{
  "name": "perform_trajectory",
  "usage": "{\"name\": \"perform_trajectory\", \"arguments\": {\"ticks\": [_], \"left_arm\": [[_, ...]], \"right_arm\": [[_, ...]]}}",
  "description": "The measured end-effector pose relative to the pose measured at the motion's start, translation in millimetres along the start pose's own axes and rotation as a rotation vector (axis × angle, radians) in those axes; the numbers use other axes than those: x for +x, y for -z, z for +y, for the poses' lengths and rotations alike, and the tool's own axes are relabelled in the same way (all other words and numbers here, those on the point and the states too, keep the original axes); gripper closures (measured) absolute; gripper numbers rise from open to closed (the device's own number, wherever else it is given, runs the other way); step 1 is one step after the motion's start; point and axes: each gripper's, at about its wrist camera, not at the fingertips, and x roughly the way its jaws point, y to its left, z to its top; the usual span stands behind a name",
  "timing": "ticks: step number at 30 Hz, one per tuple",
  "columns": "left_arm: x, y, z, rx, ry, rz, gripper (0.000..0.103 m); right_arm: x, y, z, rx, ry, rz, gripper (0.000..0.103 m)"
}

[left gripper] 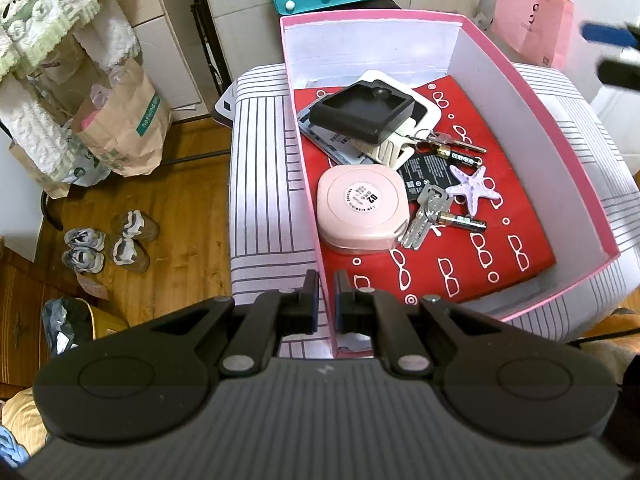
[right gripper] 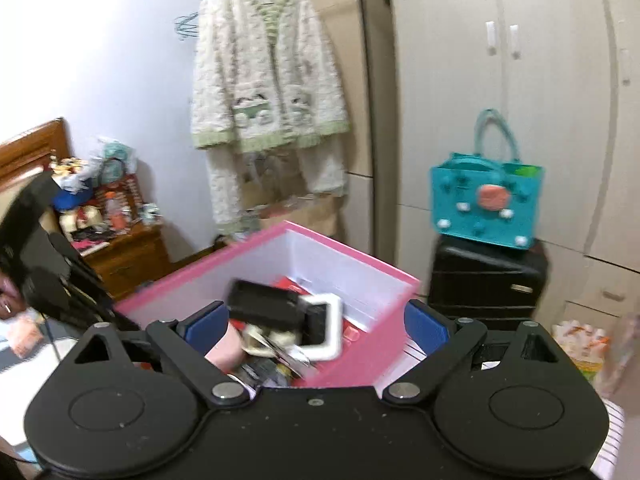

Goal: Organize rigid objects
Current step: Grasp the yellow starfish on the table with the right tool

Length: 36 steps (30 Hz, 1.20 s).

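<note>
Cardboard of the pink box [left gripper: 520,96] looks light and stiff, its near wall pinched by the left gripper [left gripper: 327,284] at six o'clock, while the right gripper [right gripper: 316,320] hangs wide and empty.

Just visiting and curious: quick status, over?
Left gripper shut on pink box wall. Right gripper open, empty, above box. Keys, batteries, pink case inside. Nothing blocking.

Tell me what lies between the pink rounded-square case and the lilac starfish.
In the left wrist view, a silver key bunch lies between the pink case and the starfish.
</note>
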Motion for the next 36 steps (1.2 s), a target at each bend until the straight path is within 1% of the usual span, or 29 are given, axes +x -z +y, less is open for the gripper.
{"name": "perform_trajectory", "arguments": {"ticks": [2, 5, 8, 10, 16, 20, 25, 28, 30, 31, 33, 34, 36], "left_arm": [[1, 0, -1, -0.006, -0.007, -0.005, 0.097], [1, 0, -1, -0.016, -0.014, -0.012, 0.097], [2, 0, -3, -0.020, -0.026, -0.017, 0.096], [2, 1, -4, -0.023, -0.033, -0.023, 0.097], [2, 3, -2, -0.060, -0.031, -0.045, 0.096], [2, 4, -2, -0.069, -0.033, -0.046, 0.097], [3, 3, -2, -0.076, -0.031, -0.044, 0.097], [3, 2, -2, -0.076, -0.031, -0.043, 0.097], [3, 2, -2, -0.076, -0.030, -0.043, 0.096], [3, 2, -2, -0.077, -0.030, -0.044, 0.096], [3, 2, -2, -0.077, -0.030, -0.045, 0.096], [4, 2, -1, -0.078, -0.028, -0.046, 0.096], [4, 1, -1, -0.079, -0.025, -0.049, 0.097]], "right_arm": [[-9, 16, -9, -0.007, 0.037, 0.005, 0.007], [-13, 40, -21, 0.015, 0.085, 0.038, 0.007], [-12, 64, -37, 0.054, 0.108, 0.079, 0.011], [-8, 79, -47, 0.078, 0.123, 0.108, 0.013], [14, 113, -59, 0.099, 0.180, 0.145, 0.017], [31, 124, -64, 0.154, 0.166, 0.158, 0.020], [47, 133, -72, 0.250, 0.200, 0.153, 0.021], [50, 132, -69, 0.243, 0.229, 0.138, 0.026], [54, 132, -64, 0.208, 0.266, 0.152, 0.032], [55, 132, -60, 0.179, 0.288, 0.161, 0.033], [56, 132, -52, 0.128, 0.310, 0.160, 0.041], [55, 131, -50, 0.126, 0.308, 0.162, 0.042], [55, 130, -49, 0.129, 0.315, 0.166, 0.042]]}}
